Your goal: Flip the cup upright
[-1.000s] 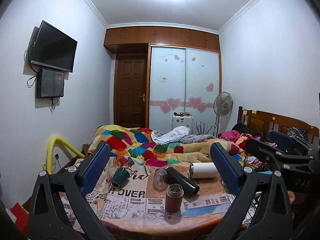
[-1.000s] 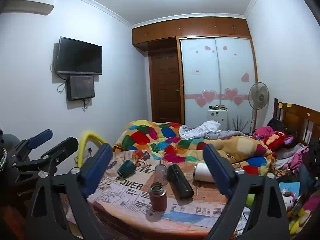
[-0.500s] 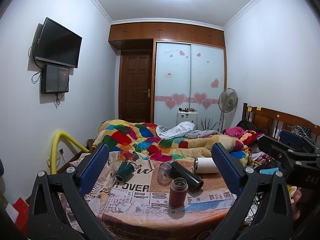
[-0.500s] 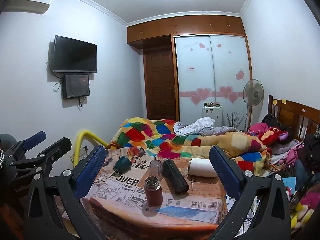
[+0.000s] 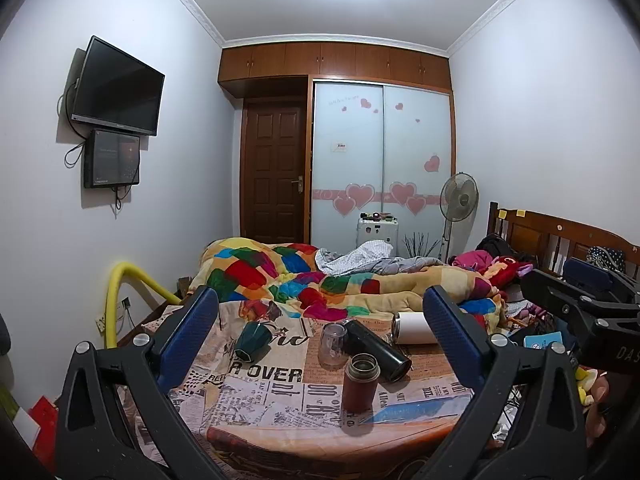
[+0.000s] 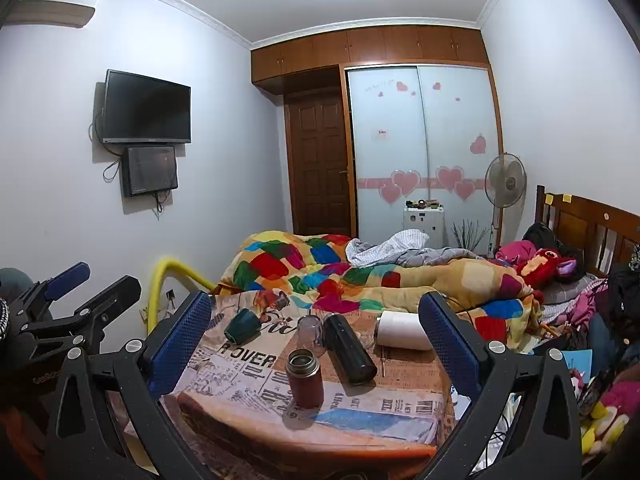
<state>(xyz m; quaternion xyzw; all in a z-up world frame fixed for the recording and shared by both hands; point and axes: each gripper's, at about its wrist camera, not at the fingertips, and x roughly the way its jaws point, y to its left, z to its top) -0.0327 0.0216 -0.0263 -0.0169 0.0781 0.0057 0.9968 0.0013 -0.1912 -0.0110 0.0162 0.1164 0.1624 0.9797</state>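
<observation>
A dark green cup (image 5: 252, 340) lies on its side at the left of a small table covered in newsprint cloth (image 5: 264, 404); it also shows in the right wrist view (image 6: 241, 323). A clear glass (image 5: 333, 345) stands mouth down near the middle. A black flask (image 5: 378, 350) and a white flask (image 5: 414, 328) lie on their sides. A red flask (image 5: 361, 376) stands upright, lid off. My left gripper (image 5: 320, 344) is open and empty, held back from the table. My right gripper (image 6: 316, 352) is open and empty, also short of the table.
A bed with a patchwork quilt (image 5: 340, 280) lies right behind the table. A yellow padded rail (image 5: 120, 292) stands at the left. A wooden headboard (image 5: 560, 240) and clutter are at the right. A fan (image 5: 458, 204), wardrobe and door stand at the far wall.
Both cameras have pulled back and risen a little, so the table sits lower in view. Nothing on the table has moved. Both grippers stay open.
</observation>
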